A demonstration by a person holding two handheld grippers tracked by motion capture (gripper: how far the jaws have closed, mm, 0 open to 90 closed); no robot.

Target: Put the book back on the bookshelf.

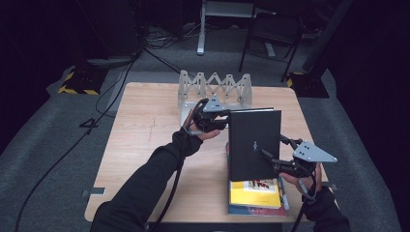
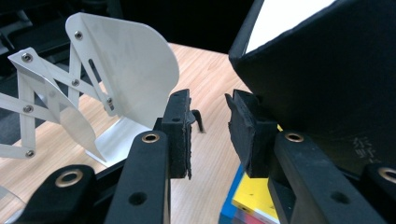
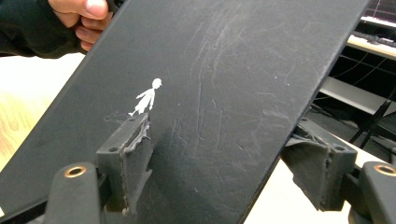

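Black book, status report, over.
Left hand-held gripper open beside far corner of black book. Right hand-held gripper straddles its near edge, grip unclear. Book tilted up off yellow book.

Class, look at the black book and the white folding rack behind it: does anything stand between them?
Nothing visible does. Bare table lies between the black book and the rack; the left gripper is at the book's near-left edge, beside that path.
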